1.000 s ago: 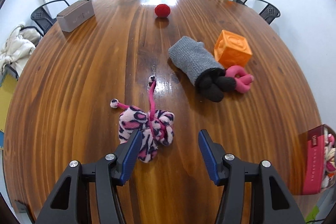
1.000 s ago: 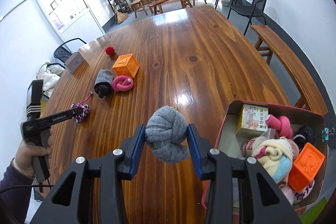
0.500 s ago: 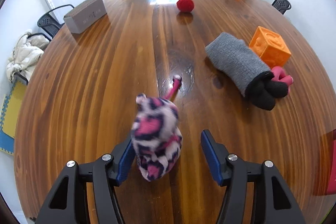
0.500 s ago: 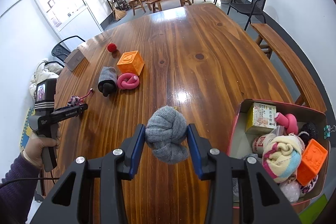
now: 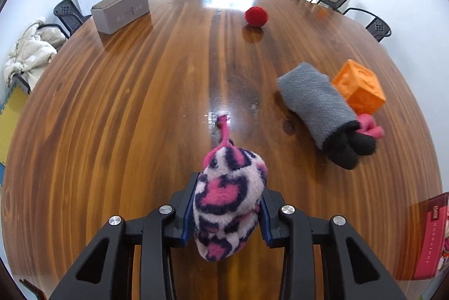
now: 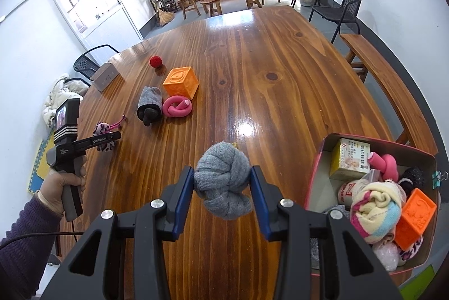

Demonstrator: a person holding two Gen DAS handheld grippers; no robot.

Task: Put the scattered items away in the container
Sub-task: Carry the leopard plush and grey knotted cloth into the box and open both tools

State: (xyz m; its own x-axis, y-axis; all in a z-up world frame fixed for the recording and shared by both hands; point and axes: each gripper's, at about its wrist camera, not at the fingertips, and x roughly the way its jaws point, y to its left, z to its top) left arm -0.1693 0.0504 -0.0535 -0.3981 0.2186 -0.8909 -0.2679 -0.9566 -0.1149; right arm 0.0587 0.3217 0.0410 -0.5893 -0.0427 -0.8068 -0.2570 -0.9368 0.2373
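Perhaps a canteen, long wooden table (image 6: pixel 280 75), benches (image 6: pixel 387 81), metal chairs (image 6: pixel 339 5)

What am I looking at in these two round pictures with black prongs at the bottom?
Each picture comes from a camera on a hand-held gripper a person carries, looking along its two fingers. The left hand-held gripper is closing on a pink spotted plush toy; you also see it from the side in the right view. The right hand-held gripper is shut on a knotted grey sock. On the wooden table lie a red ball, orange cube, grey glove and pink ring. The box at right collects items.
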